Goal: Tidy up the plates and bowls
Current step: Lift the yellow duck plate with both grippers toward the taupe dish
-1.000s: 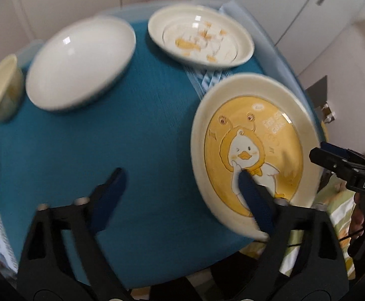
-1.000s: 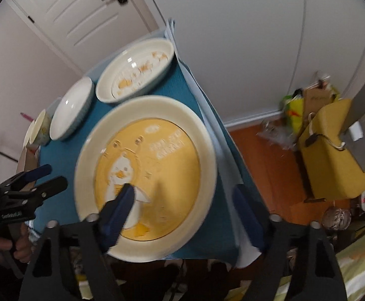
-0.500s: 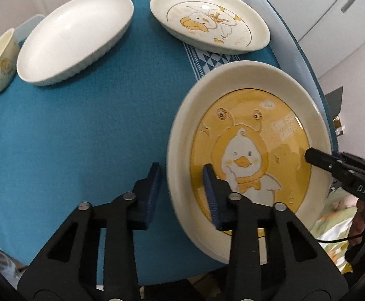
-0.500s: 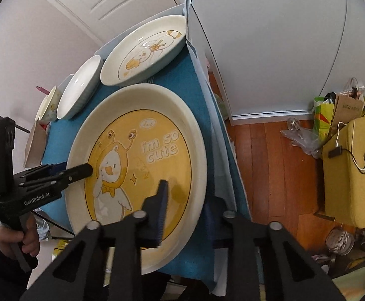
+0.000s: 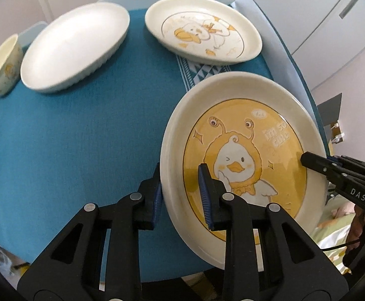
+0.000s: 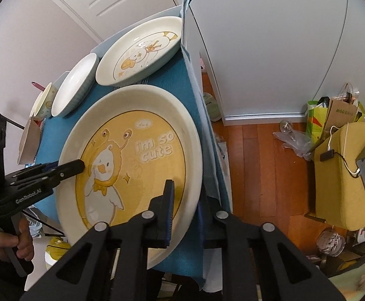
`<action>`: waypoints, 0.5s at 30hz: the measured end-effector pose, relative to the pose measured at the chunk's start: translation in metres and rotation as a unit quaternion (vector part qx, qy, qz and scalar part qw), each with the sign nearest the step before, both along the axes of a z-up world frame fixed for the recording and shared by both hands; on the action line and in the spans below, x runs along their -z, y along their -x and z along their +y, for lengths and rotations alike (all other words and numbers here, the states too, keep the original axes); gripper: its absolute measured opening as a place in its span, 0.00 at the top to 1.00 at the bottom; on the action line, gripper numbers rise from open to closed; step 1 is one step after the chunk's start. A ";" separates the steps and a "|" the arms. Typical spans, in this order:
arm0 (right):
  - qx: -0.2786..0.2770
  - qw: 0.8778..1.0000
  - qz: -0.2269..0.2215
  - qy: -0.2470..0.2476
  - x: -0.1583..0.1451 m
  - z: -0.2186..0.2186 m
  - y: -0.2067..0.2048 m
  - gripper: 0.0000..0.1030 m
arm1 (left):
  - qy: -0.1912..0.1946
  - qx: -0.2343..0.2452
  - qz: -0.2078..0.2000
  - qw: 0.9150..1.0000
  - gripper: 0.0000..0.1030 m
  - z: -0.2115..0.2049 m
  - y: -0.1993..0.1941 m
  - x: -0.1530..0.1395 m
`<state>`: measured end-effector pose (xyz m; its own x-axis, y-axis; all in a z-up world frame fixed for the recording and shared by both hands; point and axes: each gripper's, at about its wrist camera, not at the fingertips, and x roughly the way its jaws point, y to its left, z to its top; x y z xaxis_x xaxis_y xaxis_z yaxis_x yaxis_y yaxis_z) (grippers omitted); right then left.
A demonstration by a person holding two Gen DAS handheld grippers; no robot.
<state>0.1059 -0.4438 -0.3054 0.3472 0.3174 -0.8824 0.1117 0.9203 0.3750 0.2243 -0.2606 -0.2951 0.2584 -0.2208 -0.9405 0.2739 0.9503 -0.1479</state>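
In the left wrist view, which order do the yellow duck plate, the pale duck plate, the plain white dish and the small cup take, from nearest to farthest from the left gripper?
1. Yellow duck plate: rim clamped in the left gripper.
2. Plain white dish at far left and pale duck plate at far right: too close to call.
3. Small cup: left edge.

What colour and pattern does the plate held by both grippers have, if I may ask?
Cream rim, yellow centre with a cartoon duck, on the plate; clearest in the right wrist view.

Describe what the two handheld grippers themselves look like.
Both are matte black plastic with silver pivot screws and blue pads lining the fingers. The left gripper reads "GenRobot.AI" in white along its side; the right gripper reads "DAS". A bare hand grips the left one's handle.
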 end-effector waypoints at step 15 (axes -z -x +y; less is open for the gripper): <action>-0.044 0.995 -0.081 0.032 -0.054 0.021 -0.005 0.85 | 0.030 -0.049 -0.057 0.997 0.77 0.045 0.008 -0.055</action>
<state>0.1111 -0.4227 -0.2518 0.4596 0.2989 -0.8363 -0.0283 0.9461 0.3226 0.2167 -0.2160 -0.2402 0.3859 -0.2446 -0.8895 0.1985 0.9636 -0.1789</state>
